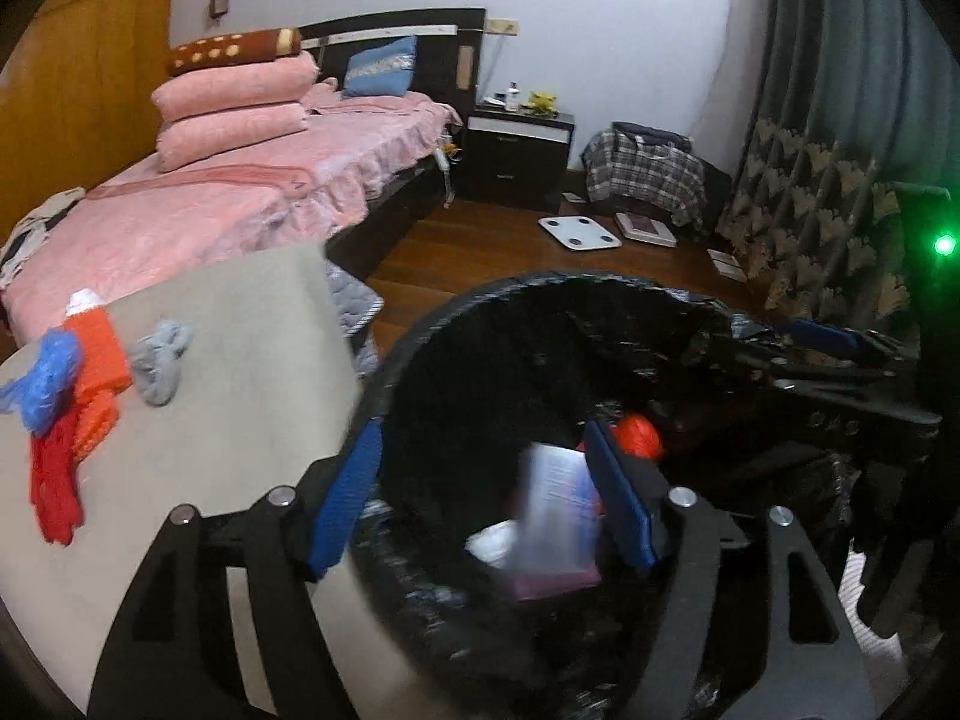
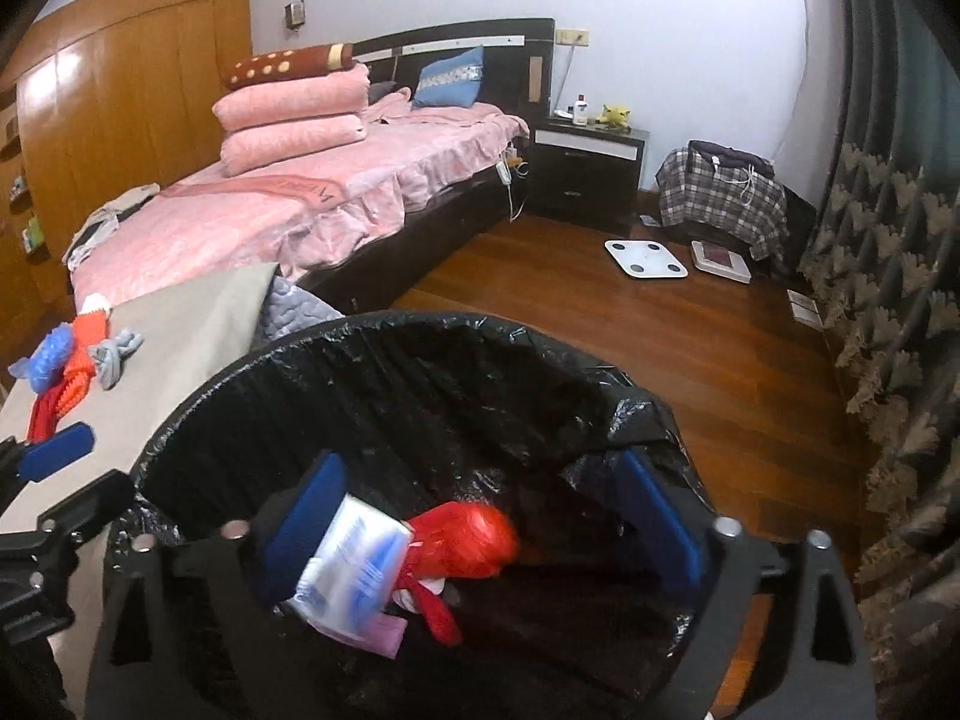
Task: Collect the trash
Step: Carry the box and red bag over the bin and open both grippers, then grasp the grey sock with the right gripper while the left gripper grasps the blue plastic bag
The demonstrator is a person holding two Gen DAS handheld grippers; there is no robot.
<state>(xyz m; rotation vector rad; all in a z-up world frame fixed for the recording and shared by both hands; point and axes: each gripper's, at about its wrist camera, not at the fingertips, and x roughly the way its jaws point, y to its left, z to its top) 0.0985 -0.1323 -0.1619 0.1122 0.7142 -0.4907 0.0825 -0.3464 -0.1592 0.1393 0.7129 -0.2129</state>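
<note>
A black bin with a black liner (image 1: 420, 336) (image 2: 384, 354) stands beside a beige table (image 1: 240, 312) (image 2: 198, 312). Inside lie a white-and-blue packet (image 1: 561, 492) (image 2: 354, 564), blurred, and a red bag (image 1: 639, 435) (image 2: 468, 534). My left gripper (image 1: 486, 492) is open over the bin, its left finger (image 1: 345, 492) outside the rim. My right gripper (image 2: 486, 528) is open over the bin, empty. On the table lie a blue bag (image 1: 45, 378) (image 2: 45, 357), orange and red pieces (image 1: 96, 372) (image 2: 78, 360) and a grey wad (image 1: 159, 360) (image 2: 114, 354).
A pink bed (image 2: 336, 192) lies behind the table. A dark nightstand (image 2: 588, 168), white scales (image 2: 645, 258) and a plaid bag (image 2: 720, 198) are on the wooden floor (image 2: 600, 324). Patterned curtains (image 2: 900, 300) hang at right.
</note>
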